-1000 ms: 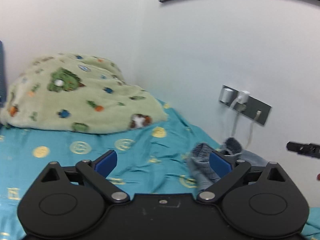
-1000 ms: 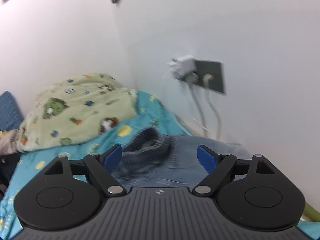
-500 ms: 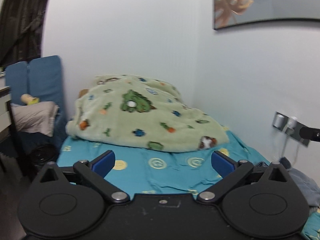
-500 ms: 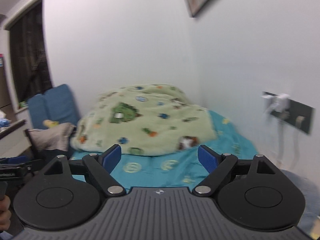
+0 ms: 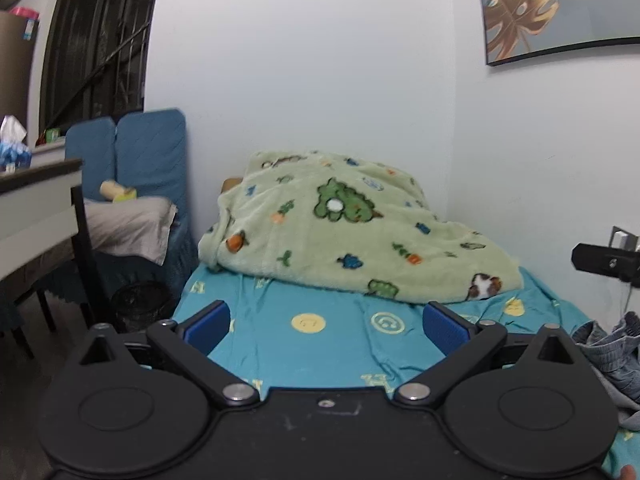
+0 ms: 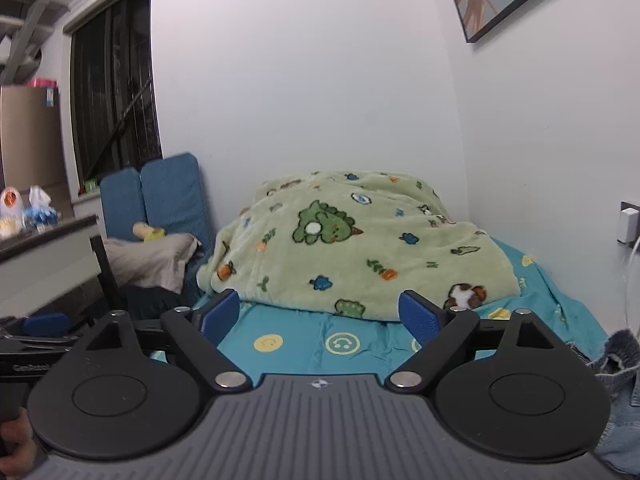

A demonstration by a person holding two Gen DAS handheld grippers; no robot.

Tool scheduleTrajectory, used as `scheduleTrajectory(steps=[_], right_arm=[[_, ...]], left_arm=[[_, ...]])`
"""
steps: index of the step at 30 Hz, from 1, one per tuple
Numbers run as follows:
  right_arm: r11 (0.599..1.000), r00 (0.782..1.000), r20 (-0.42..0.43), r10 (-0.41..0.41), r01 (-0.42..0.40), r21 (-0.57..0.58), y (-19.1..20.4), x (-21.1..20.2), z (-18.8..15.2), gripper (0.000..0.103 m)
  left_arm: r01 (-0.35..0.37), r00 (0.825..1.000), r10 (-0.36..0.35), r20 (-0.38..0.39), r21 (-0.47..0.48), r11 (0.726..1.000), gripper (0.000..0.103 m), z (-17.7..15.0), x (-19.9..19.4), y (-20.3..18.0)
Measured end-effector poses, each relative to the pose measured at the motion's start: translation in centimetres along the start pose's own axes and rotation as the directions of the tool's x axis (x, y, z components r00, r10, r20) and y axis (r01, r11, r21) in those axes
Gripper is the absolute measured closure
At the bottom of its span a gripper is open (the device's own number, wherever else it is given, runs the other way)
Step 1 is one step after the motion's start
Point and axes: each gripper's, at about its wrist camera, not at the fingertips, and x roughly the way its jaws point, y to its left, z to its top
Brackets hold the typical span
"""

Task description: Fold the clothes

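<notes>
A crumpled blue denim garment lies at the right edge of the bed, also at the lower right of the right wrist view. My left gripper is open and empty above the teal sheet, left of the garment. My right gripper is open and empty, also over the sheet. Part of the right gripper shows at the right edge of the left wrist view. Part of the left gripper shows at the left edge of the right wrist view.
A green cartoon-print blanket is heaped at the bed's far end against the white wall. A blue-cushioned chair with grey cloth and a desk stand on the left. A wall socket with plugs is on the right.
Both grippers have swung left, away from the denim garment and wall socket, and now face the blanket and far wall. The garment has moved to the right edge of both views.
</notes>
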Motion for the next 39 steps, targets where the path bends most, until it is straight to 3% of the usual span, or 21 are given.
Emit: scheduleTrajectory(steps=[5, 16, 29, 39], right_arm=[[0.999, 0.998, 0.057, -0.038, 0.038, 0.000, -0.2, 2.3, -2.8, 0.008], [0.999, 0.997, -0.074, 0.023, -0.020, 0.032, -1.8, 6.7, -8.3, 0.008], [1.000, 0.997, -0.079, 0.004, -0.003, 0.018, -1.5, 6.8, -8.3, 0.008], [1.000, 0.996, -0.090, 0.009, -0.008, 0.004, -1.4, 6.4, -8.1, 0.008]], left_arm=[[-0.018, 1.000, 0.017, -0.011, -0.059, 0.998, 0.000, -1.5, 2.0, 0.8], [-0.026, 0.997, 0.023, -0.077, -0.045, 0.999, 0.000, -4.8, 6.2, 0.1], [-0.073, 0.994, 0.071, -0.084, -0.010, 0.997, 0.000, -5.4, 6.5, 0.1], [-0.066, 0.995, 0.066, -0.080, 0.000, 0.998, 0.000, -5.4, 6.2, -0.1]])
